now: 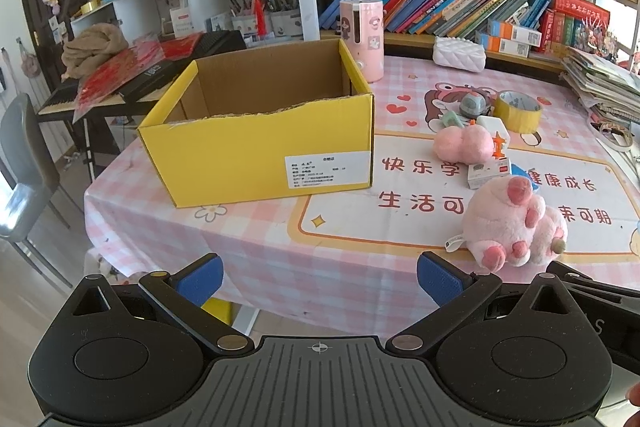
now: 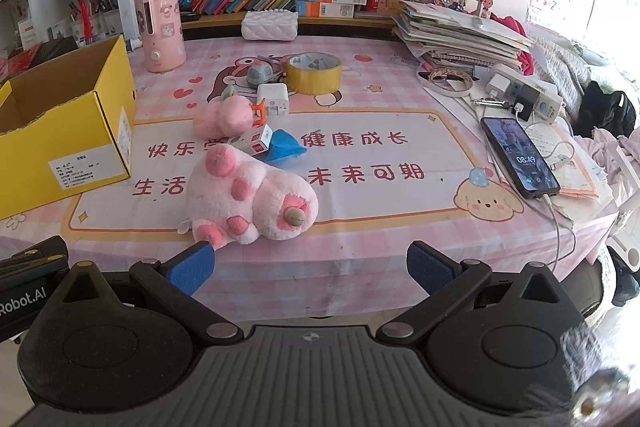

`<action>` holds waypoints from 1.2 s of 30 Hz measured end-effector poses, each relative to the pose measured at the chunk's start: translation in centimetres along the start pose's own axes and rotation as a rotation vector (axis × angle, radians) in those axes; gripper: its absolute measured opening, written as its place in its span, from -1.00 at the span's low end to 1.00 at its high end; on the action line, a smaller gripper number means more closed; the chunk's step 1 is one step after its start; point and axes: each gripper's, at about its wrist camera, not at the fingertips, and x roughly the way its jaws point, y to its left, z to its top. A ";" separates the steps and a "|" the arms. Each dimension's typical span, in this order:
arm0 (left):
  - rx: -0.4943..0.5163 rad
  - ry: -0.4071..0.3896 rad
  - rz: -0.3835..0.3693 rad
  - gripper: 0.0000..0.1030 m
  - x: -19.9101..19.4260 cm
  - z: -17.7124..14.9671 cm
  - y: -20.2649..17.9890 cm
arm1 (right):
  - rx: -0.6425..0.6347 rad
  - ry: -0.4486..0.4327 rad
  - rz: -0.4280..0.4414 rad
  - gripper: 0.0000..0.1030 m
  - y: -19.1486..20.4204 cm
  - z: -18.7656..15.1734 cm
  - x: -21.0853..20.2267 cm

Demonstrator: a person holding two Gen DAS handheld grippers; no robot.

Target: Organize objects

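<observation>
Both hand-held grippers, left [image 1: 319, 277] and right [image 2: 311, 265], spread and empty short of the plush [image 2: 248, 197], right of the open box [image 1: 260, 131] awaiting items.

Yellow box [image 1: 256, 143] open-topped at table's left, nothing over its mouth; pink cylinder [image 1: 362, 39] stands just behind its far right corner. Right of box, a bare strip of tablecloth [image 2: 360, 227] runs along the near edge, blocked only by the big pink plush [image 2: 248, 199] lying near that edge. Behind plush, a tight cluster: small pink plush [image 2: 224, 117], white charger [image 2: 273, 100], tape roll [image 2: 313, 73]; phone [image 2: 520, 157] and paper stack [image 2: 460, 35] crowd the right side.
</observation>
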 end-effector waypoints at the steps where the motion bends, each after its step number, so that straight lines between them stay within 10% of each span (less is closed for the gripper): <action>1: 0.000 0.001 0.000 1.00 0.0 0.0 0.0 | 0.000 0.001 0.002 1.00 0.0 0.0 0.0; 36: 0.041 0.035 -0.222 1.00 1.5 -0.7 -1.8 | 0.050 -0.085 -0.003 1.00 -3.8 -0.6 -0.7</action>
